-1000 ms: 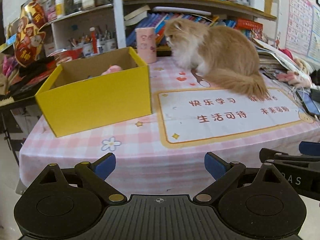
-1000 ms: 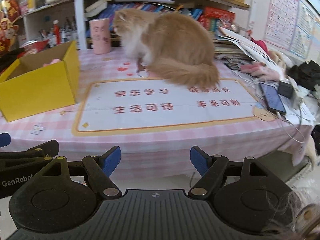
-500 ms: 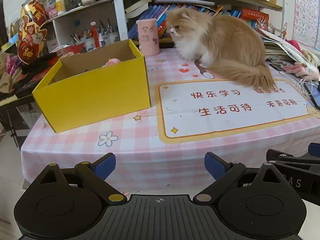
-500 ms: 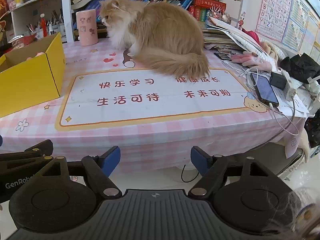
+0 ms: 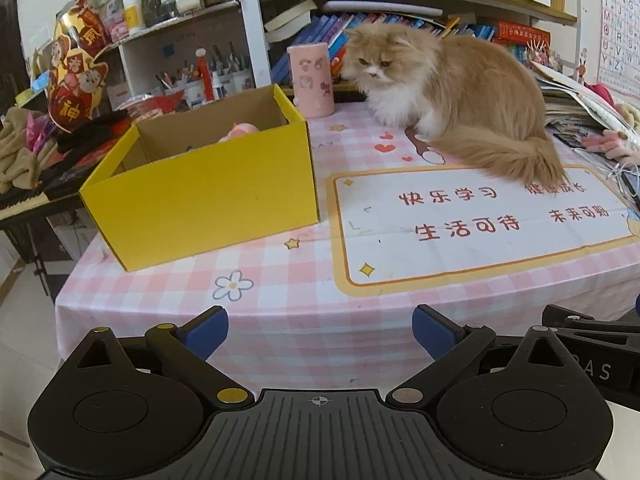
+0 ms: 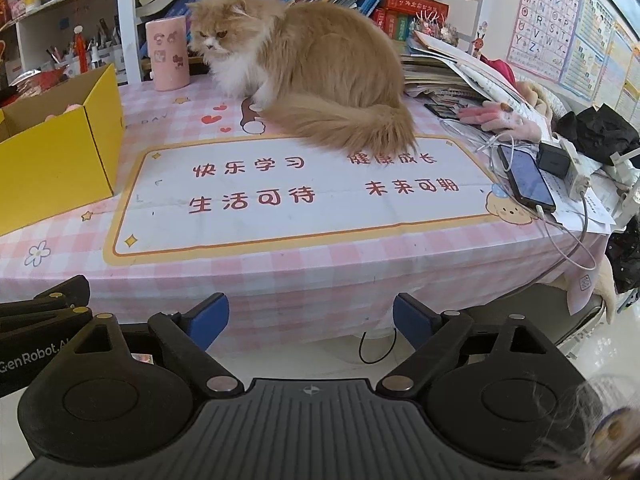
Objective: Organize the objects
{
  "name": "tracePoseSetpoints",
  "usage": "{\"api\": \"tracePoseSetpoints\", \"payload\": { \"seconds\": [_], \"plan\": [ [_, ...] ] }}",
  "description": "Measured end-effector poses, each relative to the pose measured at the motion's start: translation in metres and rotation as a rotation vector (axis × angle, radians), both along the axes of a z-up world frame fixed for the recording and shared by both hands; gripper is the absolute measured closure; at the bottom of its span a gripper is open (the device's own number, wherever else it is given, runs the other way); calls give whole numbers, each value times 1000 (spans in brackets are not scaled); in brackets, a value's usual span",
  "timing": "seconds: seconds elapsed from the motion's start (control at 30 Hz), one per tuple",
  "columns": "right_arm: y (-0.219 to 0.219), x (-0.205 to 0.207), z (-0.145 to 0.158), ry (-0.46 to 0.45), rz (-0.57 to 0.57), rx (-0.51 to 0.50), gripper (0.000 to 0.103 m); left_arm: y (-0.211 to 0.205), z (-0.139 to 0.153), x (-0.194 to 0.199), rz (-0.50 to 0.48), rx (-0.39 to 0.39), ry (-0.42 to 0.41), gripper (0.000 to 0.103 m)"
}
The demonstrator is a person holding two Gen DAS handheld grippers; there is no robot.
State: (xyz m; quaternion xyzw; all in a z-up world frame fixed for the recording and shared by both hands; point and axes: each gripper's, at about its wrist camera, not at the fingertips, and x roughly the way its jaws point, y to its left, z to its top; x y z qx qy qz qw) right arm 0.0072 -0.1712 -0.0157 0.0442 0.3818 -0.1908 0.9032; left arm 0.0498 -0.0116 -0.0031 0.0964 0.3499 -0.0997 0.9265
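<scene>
While both tools are hovering off the near edge of the counter [image 5: 280, 332], tilted down toward it, the left tool [image 5: 320, 330] is standing with its blue-padded jaws wide apart and nothing between them. The right tool [image 6: 311, 316] is spreading its jaws wider, also empty. A yellow cardboard box [image 5: 208, 196], open-topped and square-cornered, is sitting on the pink checked cloth at the left, with a soft pink toy [image 5: 242, 132] lying inside. Behind it a pink cylindrical cup [image 5: 312, 80] is standing upright, just beside a fluffy ginger cat [image 5: 460, 96] crouching on the counter.
</scene>
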Motion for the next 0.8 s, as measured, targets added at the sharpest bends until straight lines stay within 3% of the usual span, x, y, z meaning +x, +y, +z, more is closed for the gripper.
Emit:
{"api": "tracePoseSetpoints", "payload": {
  "seconds": [0.8],
  "plan": [
    [10, 4, 5, -20, 17, -16, 14, 11, 4, 3, 30, -36, -7, 2]
  ]
}}
